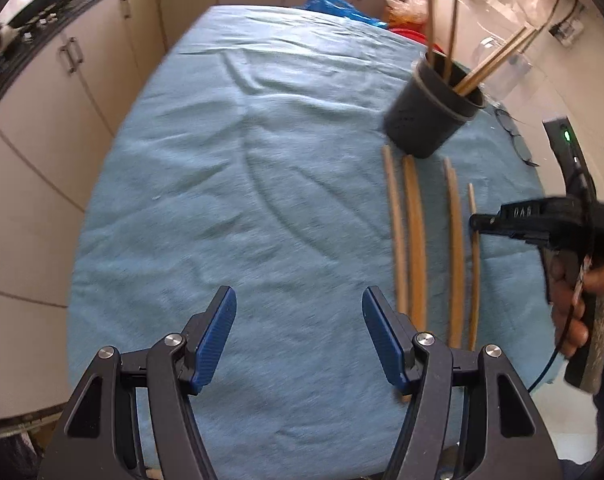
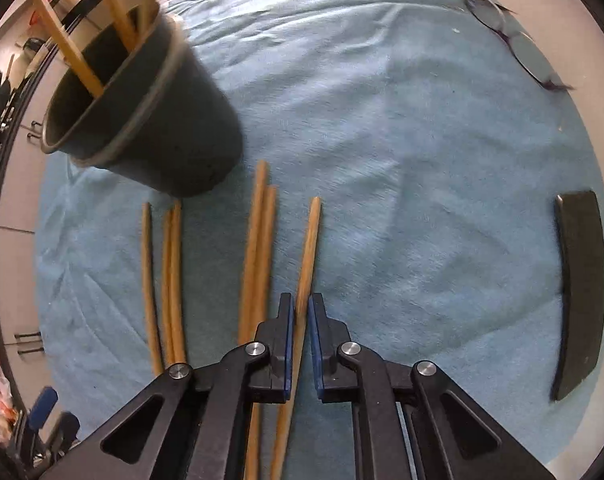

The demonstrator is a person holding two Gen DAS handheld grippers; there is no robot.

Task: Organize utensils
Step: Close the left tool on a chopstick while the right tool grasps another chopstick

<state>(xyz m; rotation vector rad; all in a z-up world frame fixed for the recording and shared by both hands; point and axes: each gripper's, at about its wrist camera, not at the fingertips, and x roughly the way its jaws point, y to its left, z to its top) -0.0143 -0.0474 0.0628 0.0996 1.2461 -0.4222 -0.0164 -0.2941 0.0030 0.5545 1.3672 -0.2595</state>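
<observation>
Left wrist view: left gripper (image 1: 299,334) hovers wide open over blue cloth (image 1: 229,160); loose chopsticks (image 1: 416,240) lie in front of the black holder (image 1: 426,120). Right wrist view: right gripper (image 2: 300,344) nearly closed around one chopstick (image 2: 308,256), contact unclear.

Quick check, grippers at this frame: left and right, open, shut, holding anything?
Left gripper: open, holding nothing, above the blue cloth.
Right gripper: shut on a single chopstick, the rightmost of those lying on the cloth.
</observation>
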